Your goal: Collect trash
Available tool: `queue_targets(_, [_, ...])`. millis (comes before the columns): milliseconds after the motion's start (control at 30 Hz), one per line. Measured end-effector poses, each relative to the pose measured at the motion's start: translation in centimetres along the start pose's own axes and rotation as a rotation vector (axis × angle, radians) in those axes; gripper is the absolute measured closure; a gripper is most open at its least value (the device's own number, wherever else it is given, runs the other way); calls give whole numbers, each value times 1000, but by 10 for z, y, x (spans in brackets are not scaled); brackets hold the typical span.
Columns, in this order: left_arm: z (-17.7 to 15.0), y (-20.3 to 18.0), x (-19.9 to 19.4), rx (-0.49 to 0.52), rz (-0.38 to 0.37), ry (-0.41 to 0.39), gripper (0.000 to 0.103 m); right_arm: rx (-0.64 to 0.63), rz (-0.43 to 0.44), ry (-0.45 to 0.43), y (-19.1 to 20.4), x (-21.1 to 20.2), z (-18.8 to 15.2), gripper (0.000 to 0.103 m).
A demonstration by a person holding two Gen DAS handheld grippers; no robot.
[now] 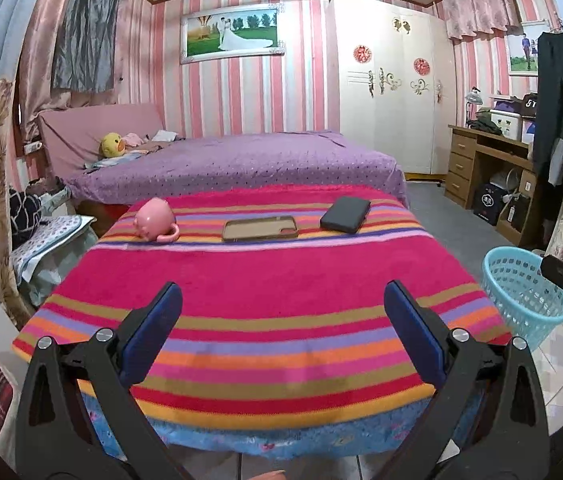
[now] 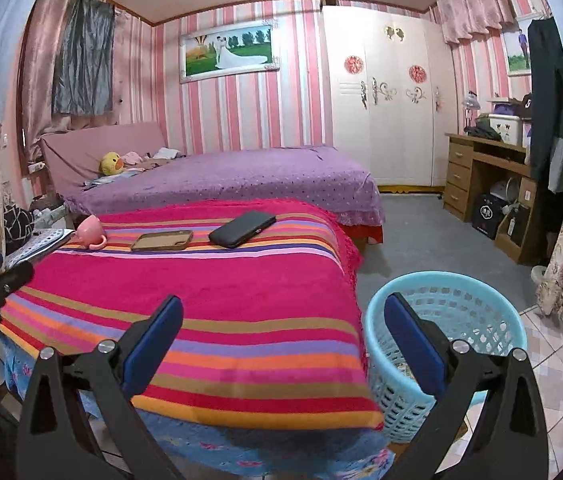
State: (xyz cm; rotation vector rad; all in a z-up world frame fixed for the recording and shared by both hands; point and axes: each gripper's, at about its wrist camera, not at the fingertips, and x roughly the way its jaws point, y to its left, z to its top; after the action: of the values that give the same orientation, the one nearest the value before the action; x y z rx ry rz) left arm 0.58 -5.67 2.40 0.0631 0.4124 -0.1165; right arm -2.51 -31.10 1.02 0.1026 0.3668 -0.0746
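Both grippers, left (image 1: 283,330) and right (image 2: 283,340), are hanging wide open, empty; no trash showing on the blanket (image 1: 265,280), basket (image 2: 477,320) waiting at four o'clock, so search likely next.

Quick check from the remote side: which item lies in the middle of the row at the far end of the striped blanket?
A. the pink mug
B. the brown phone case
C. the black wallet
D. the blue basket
B. The brown phone case lies flat between the pink mug on its left and the black wallet on its right; the blue basket stands on the floor beside the striped blanket.
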Motion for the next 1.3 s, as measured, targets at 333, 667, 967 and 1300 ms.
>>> queue_targets(333, [-14,6,0,-17,38,-11,6,-66,-11,-42,36,-8,-9,5])
queue_targets(667, [-17,7,2,1,63,-49,6,-90,-33,-44,45,0,-11,5])
queue_targets(967, [-15,8,-2,6,57,-80,5,-116,-40,-58,55,2,-8,5])
queue_targets(1300, [-15,10,-1,-6,44,-73,5,-124,-51,-58,56,2,-7,5])
